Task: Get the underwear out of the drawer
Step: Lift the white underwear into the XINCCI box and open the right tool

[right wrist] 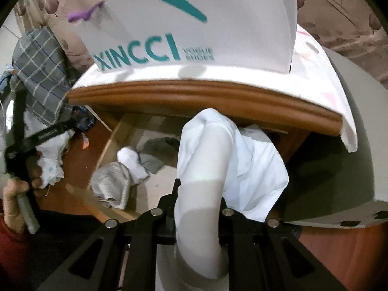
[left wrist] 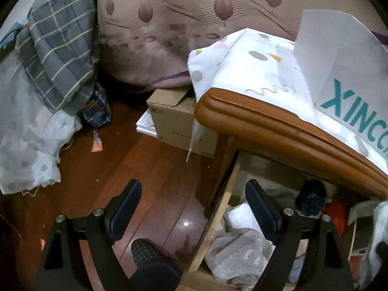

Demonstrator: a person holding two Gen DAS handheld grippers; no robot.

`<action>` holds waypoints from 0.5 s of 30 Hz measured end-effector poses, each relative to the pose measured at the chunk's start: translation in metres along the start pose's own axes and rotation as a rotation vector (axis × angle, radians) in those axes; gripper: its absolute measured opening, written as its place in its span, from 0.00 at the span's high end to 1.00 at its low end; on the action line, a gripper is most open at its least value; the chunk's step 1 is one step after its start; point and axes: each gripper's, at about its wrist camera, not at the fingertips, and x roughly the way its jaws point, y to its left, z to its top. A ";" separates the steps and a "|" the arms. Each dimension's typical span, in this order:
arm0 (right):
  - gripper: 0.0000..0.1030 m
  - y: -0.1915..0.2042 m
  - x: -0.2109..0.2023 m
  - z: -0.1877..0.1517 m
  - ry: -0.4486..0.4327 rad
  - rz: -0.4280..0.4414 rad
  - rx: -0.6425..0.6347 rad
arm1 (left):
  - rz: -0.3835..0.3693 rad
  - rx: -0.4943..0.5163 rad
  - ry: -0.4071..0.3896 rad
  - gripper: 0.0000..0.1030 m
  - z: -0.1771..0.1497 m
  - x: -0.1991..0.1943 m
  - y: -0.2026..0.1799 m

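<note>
1. I am pinching a white undergarment (right wrist: 218,165) in my right gripper (right wrist: 197,208) — the jaws are pressed tight on a bunched band of the cloth, and the rest is draping forward over the open drawer (right wrist: 114,131).
2. My left gripper (left wrist: 194,208) is standing spread wide with nothing between the fingers (left wrist: 262,208); it is hovering over the drawer's wooden side rail (left wrist: 218,218), half above the floor (left wrist: 145,165).
3. I judge the step in hand to be the lift-out: the white piece is looking clear of the drawer, just below the nightstand's brown top edge (right wrist: 194,94).
4. Next, I reckon, I am needing to carry it away without snagging that edge, while the left jaws are lining up on what remains — a grey patterned garment (left wrist: 240,252) and a white folded piece (left wrist: 242,218).
5. The drawer's rear is lying in shadow under the top; a dark bundle (left wrist: 311,200) and something red (left wrist: 339,215) there are too dim to name.
6. The white paper bag (right wrist: 194,24) on top is cut off by the frame, and the held cloth's lower end is hiding behind my own gripper.
</note>
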 end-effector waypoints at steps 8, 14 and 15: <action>0.85 0.010 -0.056 0.016 -0.050 0.033 -0.011 | 0.004 -0.017 0.012 0.17 0.001 0.001 0.002; 0.86 0.023 -0.101 0.042 -0.124 0.061 -0.043 | 0.006 -0.015 0.025 0.17 0.001 0.003 0.003; 0.86 0.024 -0.108 0.049 -0.136 0.064 -0.052 | 0.005 -0.023 0.030 0.17 0.002 0.004 0.005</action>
